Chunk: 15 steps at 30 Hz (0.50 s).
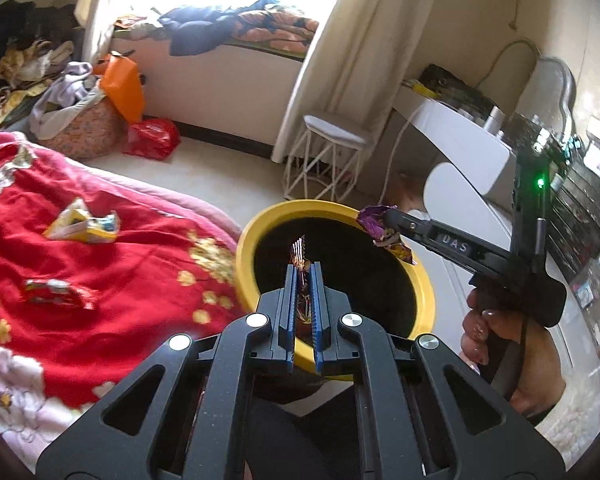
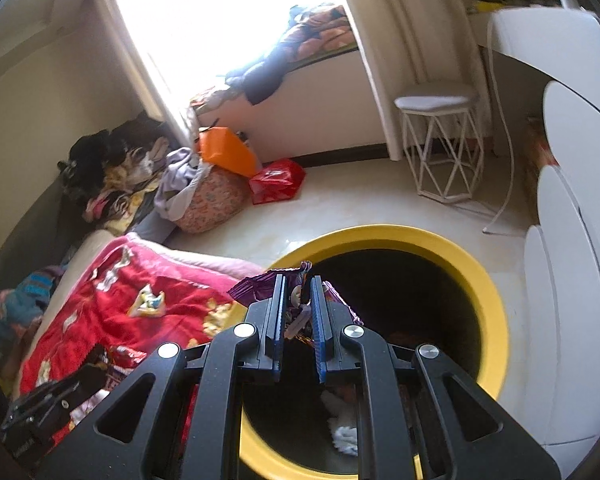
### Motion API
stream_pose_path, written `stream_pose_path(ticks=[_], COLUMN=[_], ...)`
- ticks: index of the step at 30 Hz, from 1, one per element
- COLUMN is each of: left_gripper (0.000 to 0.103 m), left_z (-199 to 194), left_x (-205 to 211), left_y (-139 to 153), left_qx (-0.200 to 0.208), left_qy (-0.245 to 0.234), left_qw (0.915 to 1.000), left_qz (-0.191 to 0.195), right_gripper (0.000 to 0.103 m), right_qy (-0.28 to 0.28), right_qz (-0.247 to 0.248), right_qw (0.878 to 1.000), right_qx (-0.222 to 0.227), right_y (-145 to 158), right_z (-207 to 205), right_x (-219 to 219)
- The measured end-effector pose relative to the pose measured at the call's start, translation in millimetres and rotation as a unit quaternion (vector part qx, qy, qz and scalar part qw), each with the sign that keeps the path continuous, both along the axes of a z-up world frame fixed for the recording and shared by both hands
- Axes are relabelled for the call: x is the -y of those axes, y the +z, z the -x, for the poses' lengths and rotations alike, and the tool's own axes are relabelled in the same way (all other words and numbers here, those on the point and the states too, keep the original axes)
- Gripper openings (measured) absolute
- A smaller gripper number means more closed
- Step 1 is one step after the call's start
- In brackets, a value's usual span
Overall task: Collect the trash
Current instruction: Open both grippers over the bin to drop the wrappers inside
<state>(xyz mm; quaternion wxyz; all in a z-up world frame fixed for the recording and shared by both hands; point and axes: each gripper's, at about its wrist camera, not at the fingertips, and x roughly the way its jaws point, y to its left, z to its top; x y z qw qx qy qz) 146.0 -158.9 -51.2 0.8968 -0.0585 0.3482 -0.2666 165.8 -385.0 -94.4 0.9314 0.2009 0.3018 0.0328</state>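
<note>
Left tongs (image 1: 303,270): squeezing a thin shiny wrapper (image 1: 299,250) above the yellow bin (image 1: 247,256).
Right tongs (image 2: 299,285): squeezing a purple wrapper (image 2: 256,286) over the bin's rim.
Risk: dropping early, trash is landing beside the bin.

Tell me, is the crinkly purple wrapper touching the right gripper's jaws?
Touching. The right wrist view shows the crinkly purple wrapper pinched between the right gripper jaws, above the round yellow bin.

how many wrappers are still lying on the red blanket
2 that I can see: a yellow wrapper toward the far side of the red blanket, and a red wrapper nearer the camera. Others may be hidden by the blanket's folds or out of view.
</note>
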Motion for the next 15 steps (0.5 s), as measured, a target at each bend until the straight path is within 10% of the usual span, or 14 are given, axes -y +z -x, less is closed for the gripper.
stream_pose_path(ticks=[15], left_gripper=[0.004], left_z=[-20], left_x=[51], left_y=[-37], left_qx=[-0.026], left_qy=[-0.062], left_qw=[0.9977], left_qz=[-0.007], right_gripper=[0.015], right_qy=[-0.014], right_qz=[-0.034], right_qw=[0.999], right_qx=[-0.028], right_y=[-25], right_z=[-5], right_x=[34])
